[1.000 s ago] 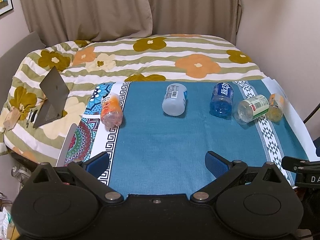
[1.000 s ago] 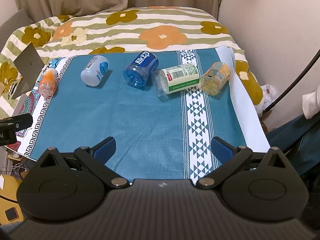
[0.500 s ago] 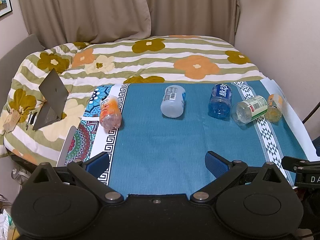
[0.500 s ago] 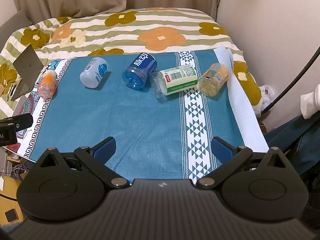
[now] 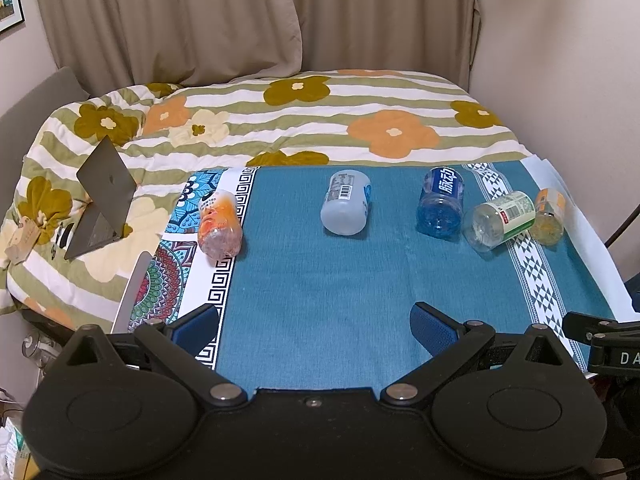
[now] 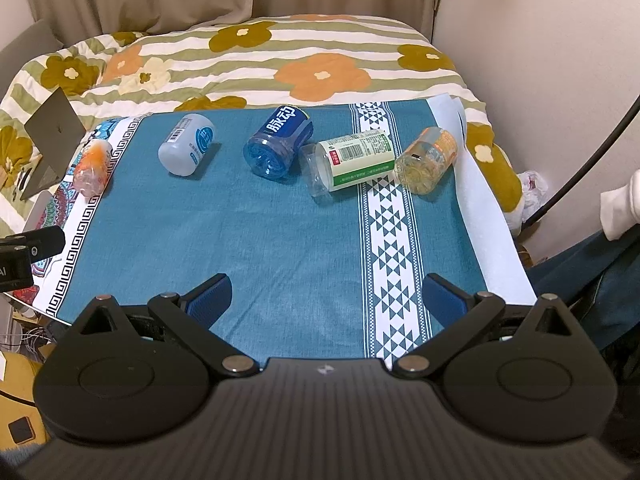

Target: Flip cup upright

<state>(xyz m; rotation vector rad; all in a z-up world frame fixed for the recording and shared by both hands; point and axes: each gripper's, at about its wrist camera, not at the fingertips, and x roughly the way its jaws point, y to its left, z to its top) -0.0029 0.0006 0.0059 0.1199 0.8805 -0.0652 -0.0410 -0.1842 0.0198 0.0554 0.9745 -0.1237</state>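
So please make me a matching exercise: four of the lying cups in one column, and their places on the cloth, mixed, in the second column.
Column one:
1. orange cup
2. blue cup
3. green-label cup
4. yellow cup

Column two:
a. lies between the blue and the yellow cup
b. farthest right, near the white edge
c. farthest left, on the patterned border
d. middle of the row, label with white characters

Pairs: 1-c, 2-d, 3-a, 4-b
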